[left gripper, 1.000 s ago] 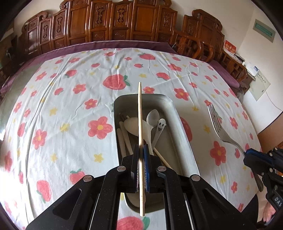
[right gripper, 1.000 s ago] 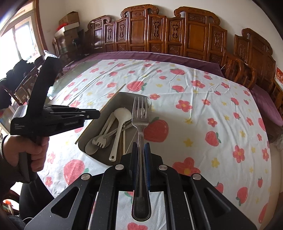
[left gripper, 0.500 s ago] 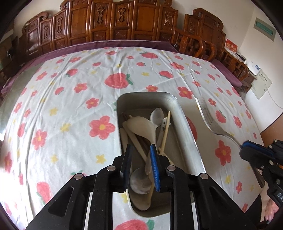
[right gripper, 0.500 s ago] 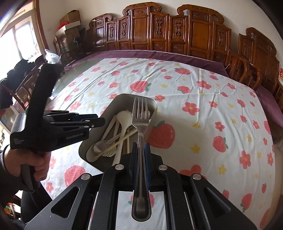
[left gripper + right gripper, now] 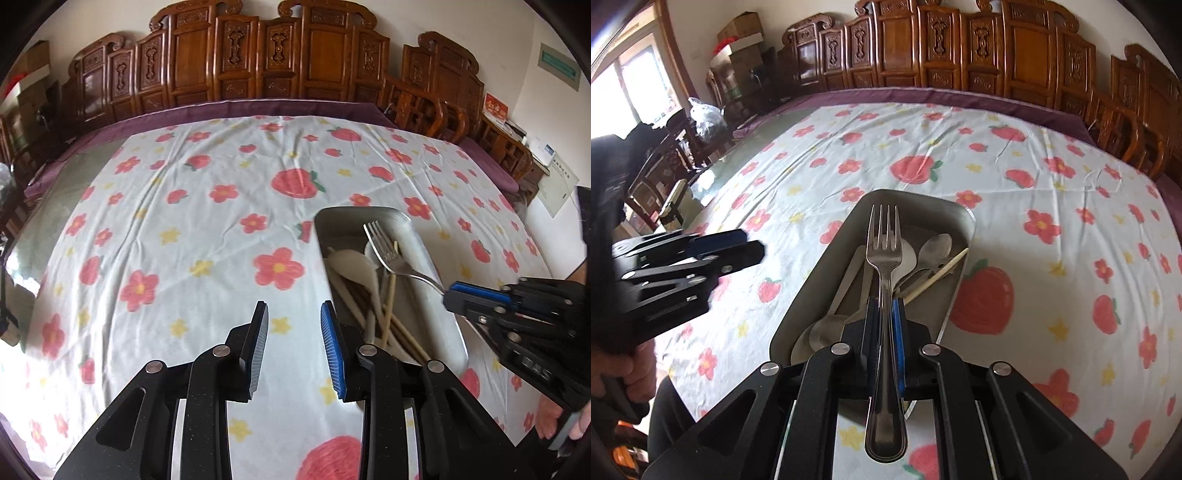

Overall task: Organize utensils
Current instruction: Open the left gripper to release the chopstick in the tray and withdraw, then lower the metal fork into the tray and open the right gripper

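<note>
1. Fork (image 5: 884, 258) placement is judged to be the step in hand: the right gripper (image 5: 884, 314) is carrying the metal fork with its tines pointing forward above the steel tray (image 5: 964, 221), which is sitting on the flowered tablecloth (image 5: 1052, 166).
2. Lowering should probably be done with the fork running along the tray's long axis, so that it is lying parallel to the utensils already inside and not bridging the rim.
3. Release is best delayed until the tines are close to the pile; letting go from height is likely to make the fork bounce or clatter against the tray wall.
4. Right gripper state: its pads are pressing together on the fork's neck, with the handle trailing back between the finger arms toward the camera.
5. Tray contents: pale spoons (image 5: 354, 260), a metal spoon (image 5: 936, 247) and a chopstick (image 5: 938, 275) are lying lengthwise or slightly crossed in the tray; in the left wrist view the fork (image 5: 388, 251) is hanging over them, apparently not touching.
6. Left gripper (image 5: 295, 347) state: its fingers are standing spread wide, holding nothing, and hovering over bare tablecloth (image 5: 184, 240) just beside the tray (image 5: 424, 251), on its left side.
</note>
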Motion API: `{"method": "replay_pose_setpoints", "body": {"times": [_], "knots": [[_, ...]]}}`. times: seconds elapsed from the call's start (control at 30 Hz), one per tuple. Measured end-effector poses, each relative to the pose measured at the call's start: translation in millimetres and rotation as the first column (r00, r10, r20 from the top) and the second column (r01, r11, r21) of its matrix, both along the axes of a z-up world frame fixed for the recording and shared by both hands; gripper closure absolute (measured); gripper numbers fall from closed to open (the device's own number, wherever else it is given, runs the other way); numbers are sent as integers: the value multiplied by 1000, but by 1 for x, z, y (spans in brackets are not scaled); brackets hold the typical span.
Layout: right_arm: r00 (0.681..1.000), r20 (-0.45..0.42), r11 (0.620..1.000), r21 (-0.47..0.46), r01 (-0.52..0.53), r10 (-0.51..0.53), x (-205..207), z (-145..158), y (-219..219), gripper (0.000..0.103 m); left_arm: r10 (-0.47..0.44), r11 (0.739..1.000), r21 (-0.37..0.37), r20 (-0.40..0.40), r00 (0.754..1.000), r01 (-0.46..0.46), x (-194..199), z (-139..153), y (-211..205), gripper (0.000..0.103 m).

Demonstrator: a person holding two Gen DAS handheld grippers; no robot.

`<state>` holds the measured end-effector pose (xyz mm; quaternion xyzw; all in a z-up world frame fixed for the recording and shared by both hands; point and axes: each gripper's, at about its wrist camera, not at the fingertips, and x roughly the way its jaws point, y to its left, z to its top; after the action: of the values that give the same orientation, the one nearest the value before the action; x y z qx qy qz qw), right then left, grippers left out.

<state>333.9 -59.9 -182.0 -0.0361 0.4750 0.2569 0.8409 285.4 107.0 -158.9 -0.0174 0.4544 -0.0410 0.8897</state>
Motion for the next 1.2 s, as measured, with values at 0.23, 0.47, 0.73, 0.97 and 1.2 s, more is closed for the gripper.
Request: {"method": "replay_pose_setpoints", "body": {"times": [0.23, 0.47, 0.73, 0.97, 1.2], "knots": [[999, -38, 999, -45, 25, -26, 22, -22, 12, 94, 20, 1000, 1, 5, 1000, -20, -3, 2, 12, 75], [996, -54, 996, -58, 65, -68, 35, -30, 9, 94, 25, 1000, -1, 5, 1000, -25, -4, 2, 16, 75], [997, -53, 999, -8, 50, -50, 34, -22, 14, 94, 25, 1000, 0, 5, 1000, -25, -4, 2, 15, 75], [999, -50, 999, 37, 20, -18, 30, -13, 21, 93, 23, 1000, 1, 7, 1000, -23, -4, 3, 15, 75], [999, -36, 999, 30, 14, -13, 26, -10, 17, 93, 10, 1000, 3, 29, 1000, -10, -7, 9, 6, 69]]}}
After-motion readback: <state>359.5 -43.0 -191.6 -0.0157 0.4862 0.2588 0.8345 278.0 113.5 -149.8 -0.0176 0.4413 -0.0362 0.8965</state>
